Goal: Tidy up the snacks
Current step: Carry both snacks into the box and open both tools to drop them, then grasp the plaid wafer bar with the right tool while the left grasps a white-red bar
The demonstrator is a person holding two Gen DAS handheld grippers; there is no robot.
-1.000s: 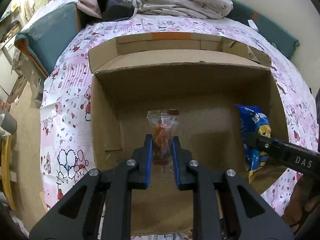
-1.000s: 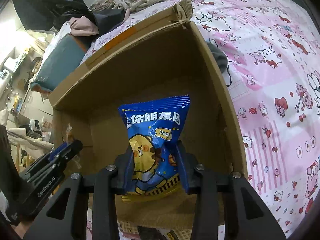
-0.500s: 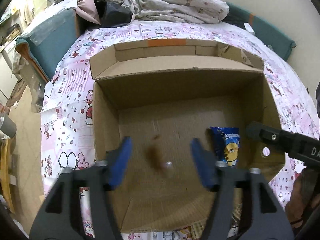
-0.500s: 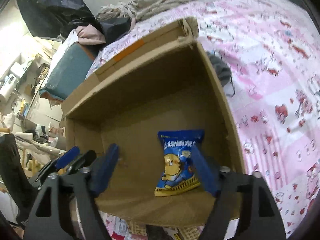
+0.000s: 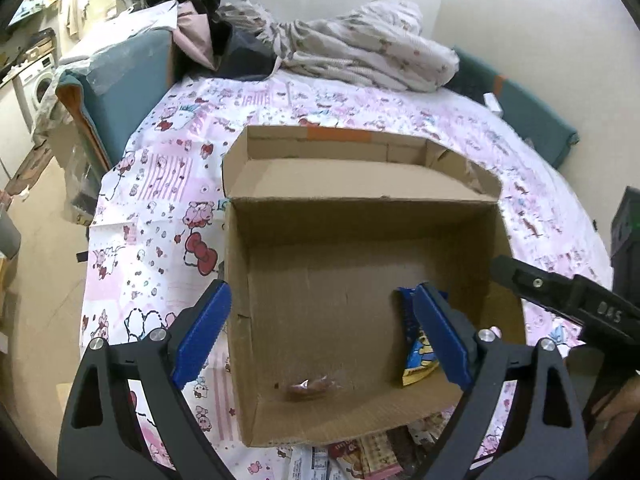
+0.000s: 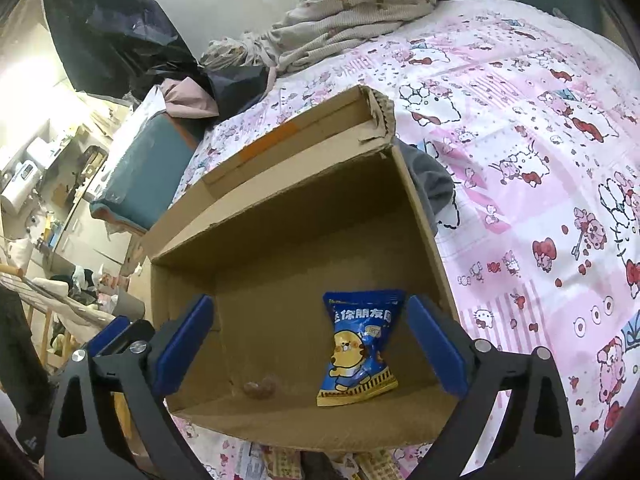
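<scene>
We hold two black grippers with blue finger pads, and both stand wide apart with nothing between their pads. The left gripper (image 5: 320, 336) hovers above the near edge of an open cardboard box (image 5: 360, 184); the right gripper (image 6: 310, 346) hovers over the same box from the right side.

Inside the box lie two snacks. A blue snack bag (image 6: 358, 348) with a yellow cartoon animal and white Chinese characters lies on the box floor near the right wall; in the left view only part of this bag (image 5: 416, 360) shows behind the left gripper's right finger. A small clear packet (image 5: 308, 388) with brown contents lies on the floor near the front wall, left of the blue bag and apart from it; in the right view it appears as a faint brownish packet (image 6: 260, 388).

The box rests on a pink cartoon-print bedspread (image 6: 540, 160). More snack packets (image 5: 360, 456) lie on the bedspread just in front of the box's near wall. At the far end of the bed sits a bundled, patterned blanket (image 5: 360, 52). A teal cushion (image 5: 120, 88) stands off the bed's left side.
</scene>
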